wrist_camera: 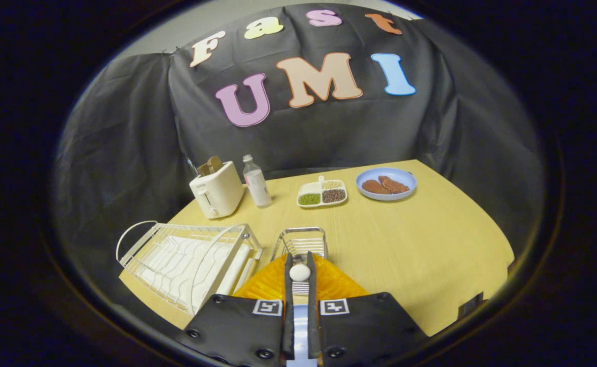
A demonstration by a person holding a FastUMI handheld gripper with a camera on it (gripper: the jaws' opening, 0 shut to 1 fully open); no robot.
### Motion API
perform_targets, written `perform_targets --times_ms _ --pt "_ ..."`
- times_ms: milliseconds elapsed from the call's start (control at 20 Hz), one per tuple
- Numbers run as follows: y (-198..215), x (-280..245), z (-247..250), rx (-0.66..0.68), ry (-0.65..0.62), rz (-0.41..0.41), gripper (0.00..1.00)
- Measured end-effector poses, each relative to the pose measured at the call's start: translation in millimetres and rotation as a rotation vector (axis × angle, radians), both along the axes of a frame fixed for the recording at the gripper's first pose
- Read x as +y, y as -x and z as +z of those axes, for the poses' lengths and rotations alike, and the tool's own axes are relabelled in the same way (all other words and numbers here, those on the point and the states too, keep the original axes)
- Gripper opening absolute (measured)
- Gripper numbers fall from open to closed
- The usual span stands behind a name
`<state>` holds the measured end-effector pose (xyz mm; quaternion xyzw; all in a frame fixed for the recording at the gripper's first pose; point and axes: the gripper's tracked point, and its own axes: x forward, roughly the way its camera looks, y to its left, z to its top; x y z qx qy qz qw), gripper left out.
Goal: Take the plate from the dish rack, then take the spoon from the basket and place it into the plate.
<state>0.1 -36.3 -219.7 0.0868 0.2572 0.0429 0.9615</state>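
Note:
My gripper [299,259] is shut on the spoon [299,272]. The spoon's white rounded end pokes up between the two narrow fingers, and its pale blue handle runs back between them. Directly under the fingers an orange plate [339,286] lies on the wooden table. The spoon hangs over the plate's middle, and I cannot tell whether it touches. Just beyond the fingertips stands the small wire basket [302,239], with nothing visible inside. The white dish rack [186,260] sits beside the plate on the left, its slots bare.
At the back left stand a cream toaster [217,191] and a small bottle [255,181]. A divided tray of beans [322,193] and a blue plate with brown food [386,184] sit at the back. Bare wooden tabletop [421,244] spreads to the right.

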Motion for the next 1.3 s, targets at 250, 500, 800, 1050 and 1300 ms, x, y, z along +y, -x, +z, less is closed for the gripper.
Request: perform_targets --times_ms 250,500,800,1050,1300 --pt "15.0 -8.5 44.8 -0.043 -0.008 -0.007 0.13" --pt "38.8 -5.8 76.1 -0.077 -0.074 0.005 0.13" --pt "74.7 -11.2 84.7 -0.115 -0.053 0.034 0.13" --pt "98.8 -12.6 67.3 -0.086 -0.1 0.042 0.13" --pt "117.4 -6.8 25.7 0.001 -0.076 0.095 0.13"
